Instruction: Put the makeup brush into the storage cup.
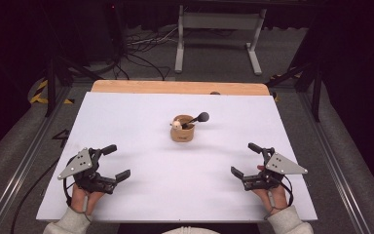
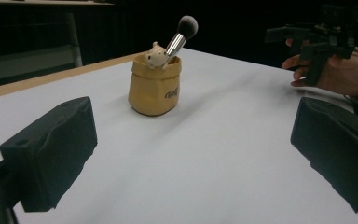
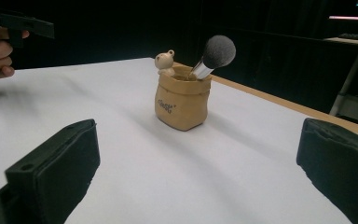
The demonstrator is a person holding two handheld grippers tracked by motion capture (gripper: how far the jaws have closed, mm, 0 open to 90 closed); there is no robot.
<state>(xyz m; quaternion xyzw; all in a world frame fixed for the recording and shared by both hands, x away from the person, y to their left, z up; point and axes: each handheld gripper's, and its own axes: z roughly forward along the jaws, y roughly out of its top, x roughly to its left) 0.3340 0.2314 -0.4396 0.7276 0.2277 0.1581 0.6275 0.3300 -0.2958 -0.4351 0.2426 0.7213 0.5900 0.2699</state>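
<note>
High view: tan pouch-shaped holder (image 1: 182, 130) mid-desk (image 1: 141, 195), brush (image 1: 198, 118) leaning out; left hand-held gripper (image 1: 116, 163) and right hand-held gripper (image 1: 244, 158) near holder's flanks, jaws wide, empty.

Left gripper view: small bear figure (image 2: 154, 55) on rim.

Right gripper view: likely to tip if brush tugged sideways.

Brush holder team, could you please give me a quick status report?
Left gripper open, right gripper open, both empty. Makeup brush leaning in tan pouch-shaped holder, mid-table. Nothing between.
</note>
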